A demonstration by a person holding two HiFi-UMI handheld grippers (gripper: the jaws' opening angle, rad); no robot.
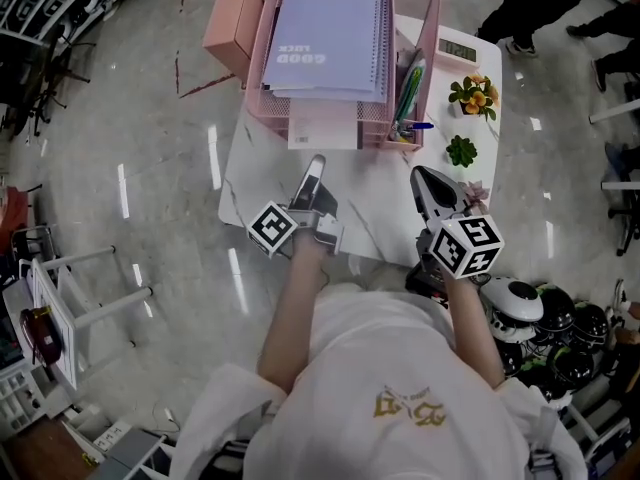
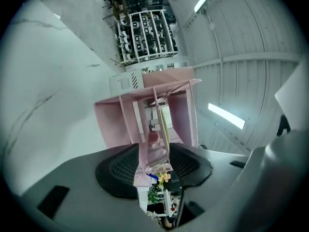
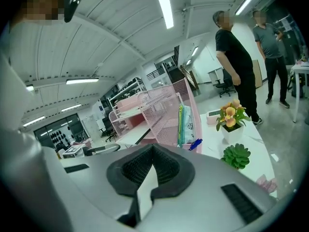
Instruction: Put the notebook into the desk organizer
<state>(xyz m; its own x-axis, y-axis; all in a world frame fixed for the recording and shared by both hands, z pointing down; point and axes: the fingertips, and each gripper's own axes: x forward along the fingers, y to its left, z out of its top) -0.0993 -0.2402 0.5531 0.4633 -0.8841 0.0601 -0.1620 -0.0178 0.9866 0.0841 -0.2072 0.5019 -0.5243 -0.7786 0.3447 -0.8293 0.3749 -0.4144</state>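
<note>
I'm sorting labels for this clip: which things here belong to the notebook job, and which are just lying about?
Job: notebook, lying on top in the pink desk organizer; left gripper, open.
Lying about: pens, orange flowers, succulent, small display device.

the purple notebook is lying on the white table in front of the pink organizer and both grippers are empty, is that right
Not quite. The purple notebook lies flat on the pink organizer, not on the white table in front of it, as the head view shows. The rest holds: the left gripper and the right gripper are both empty.
</note>
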